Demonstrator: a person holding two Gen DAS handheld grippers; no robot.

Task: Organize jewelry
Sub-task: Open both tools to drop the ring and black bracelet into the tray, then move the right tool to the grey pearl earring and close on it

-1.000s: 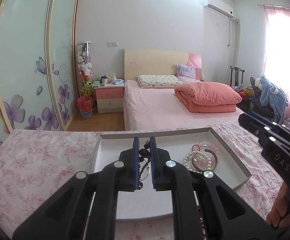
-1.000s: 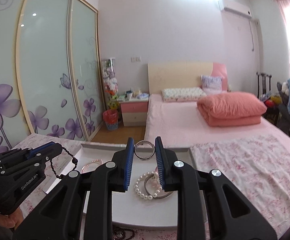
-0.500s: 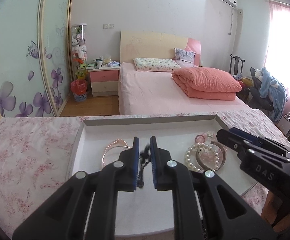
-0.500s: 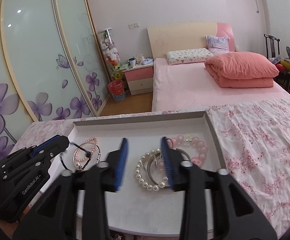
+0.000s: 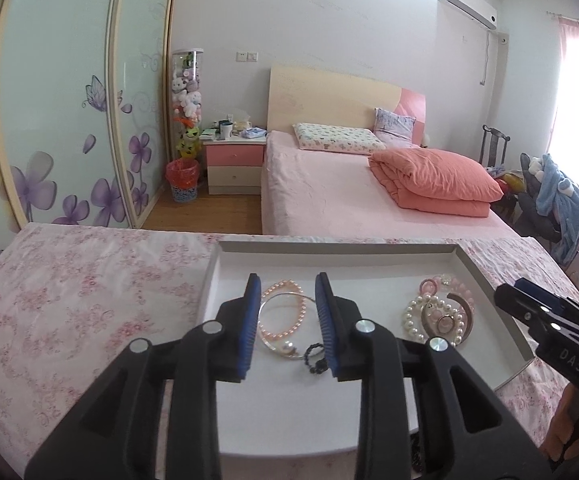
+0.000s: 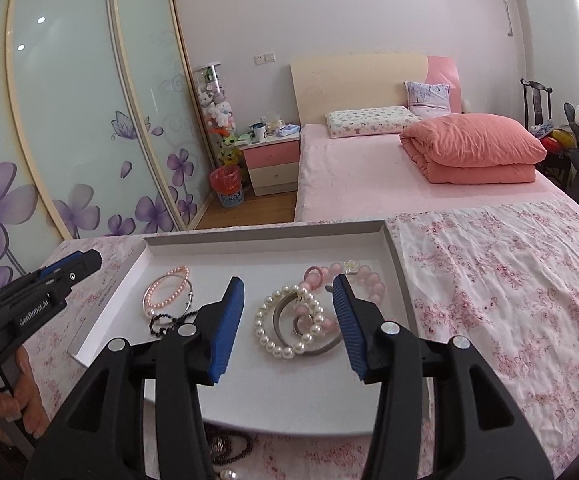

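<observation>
I am holding my left claw (image 5: 287, 312) over the left half of the shallow white rectangular tray (image 5: 341, 245), and its blue-padded jaws are opening with nothing pressed between them. Framed in the gap below them, lying on the tray floor, are the pink pearl bead bracelet (image 5: 294, 312), the thin silver bangle (image 5: 277, 348) looped through it, and the small black bead string (image 5: 314, 360), which is sitting just beside my right-hand pad. My right claw (image 6: 289, 318) is hanging over the right half of the same tray, its jaws standing fairly wide apart and gripping nothing. Beneath them the white pearl bracelet (image 6: 285, 320) is lying in a loose ring, overlapping the broad silver metal cuff (image 6: 321, 346) and touching the pale pink round-bead bracelet (image 6: 363, 280) that is curling toward the tray's right wall. The tray is resting on the desk, which is covered by a white cloth with pink flower print (image 6: 501, 288). At the near edge of the tray, on the cloth, a dark reddish bead strand (image 6: 229, 446) is lying partly hidden under my right claw's arms. In the right wrist view, my hand (image 6: 17, 404) is wrapping around the left claw's handle at the frame's lower left.
</observation>
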